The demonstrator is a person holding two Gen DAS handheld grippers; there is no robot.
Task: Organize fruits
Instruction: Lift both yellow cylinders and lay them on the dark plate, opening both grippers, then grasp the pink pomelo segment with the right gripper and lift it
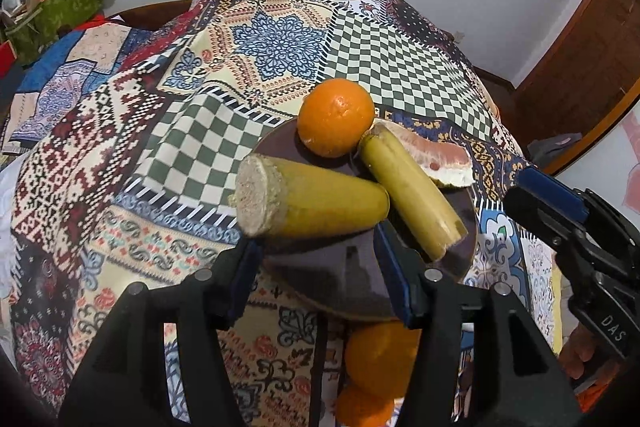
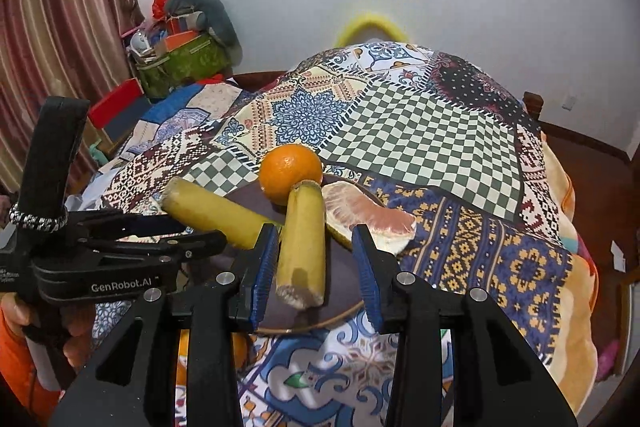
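Patchwork-print cloth over a rounded table, soft and wrinkled; white wall behind

Nearest, low centre of the left wrist view: two loose oranges, off the plate and partly hidden by the fingers; round, pebbled rind, firm; probably best pinched across the middle, since they may roll

Left gripper: jaws part-spread, tips at either end of the first banana half; whether the pads press on it cannot be told; this half lies at the plate's left rim, cut end overhanging

Right gripper: released, jaws straddling the second banana half with a gap showing on its right side; nothing held

Plate: dark brown, round, flat, smooth; likely slippery under fruit

Banana halves: yellow peel, blunt pale cut faces, tapered; light, soft, easily bruised; judged best taken mid-length with gentle pressure, away from the mushy cut end

Orange: far edge of the plate, touching the second half's tip

Pomelo segment: pink flesh, pale pith, crescent; fragile, juicy; hold by the rind side

Far upper left of the right wrist view: green bag of clutter; striped curtain
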